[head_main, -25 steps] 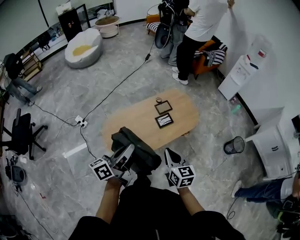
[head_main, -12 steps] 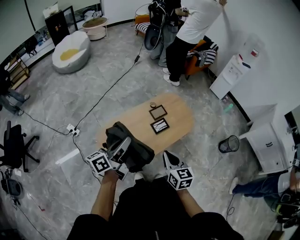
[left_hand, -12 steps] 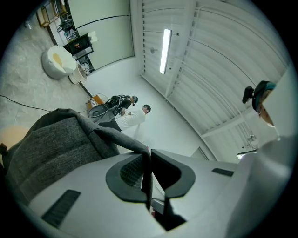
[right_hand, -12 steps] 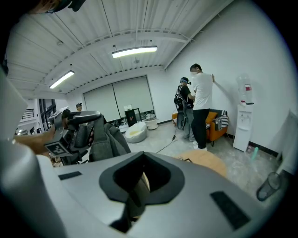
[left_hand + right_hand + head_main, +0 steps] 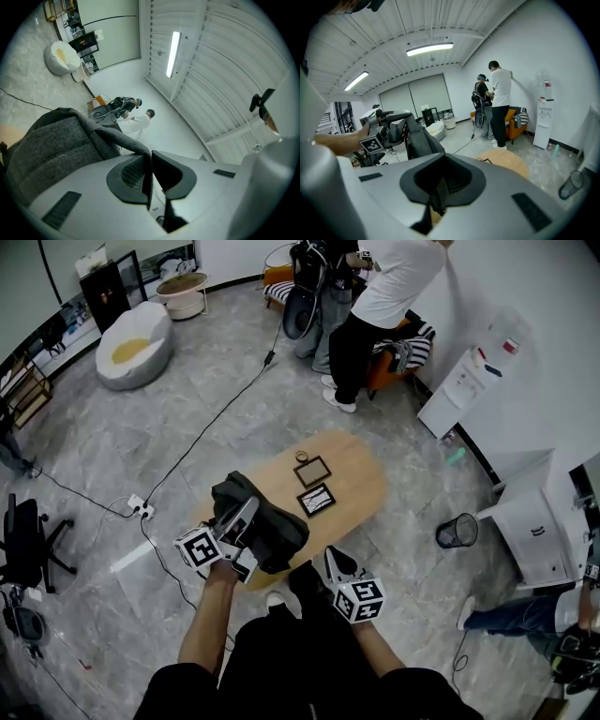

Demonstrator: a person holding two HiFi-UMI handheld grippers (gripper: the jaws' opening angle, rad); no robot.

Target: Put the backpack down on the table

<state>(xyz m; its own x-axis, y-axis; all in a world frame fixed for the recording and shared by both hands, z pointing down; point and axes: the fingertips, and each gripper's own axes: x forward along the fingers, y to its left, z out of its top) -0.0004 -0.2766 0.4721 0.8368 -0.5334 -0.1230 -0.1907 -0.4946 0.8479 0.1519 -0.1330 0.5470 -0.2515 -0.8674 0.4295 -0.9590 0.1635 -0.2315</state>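
The backpack (image 5: 272,531) hangs unreleased over the wooden surface's (image 5: 361,486) near end, clamped in the left tool (image 5: 246,514); the right tool (image 5: 336,564) is closed, empty.

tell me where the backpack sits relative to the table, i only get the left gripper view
observer: The backpack is over the table's near left end; I can't tell whether it touches.
operator: anything lying on the table
observer: Two frames lie mid-table, just past the backpack.
operator: right gripper holding anything
observer: No. The right gripper is by the table's near edge, jaws together on nothing.
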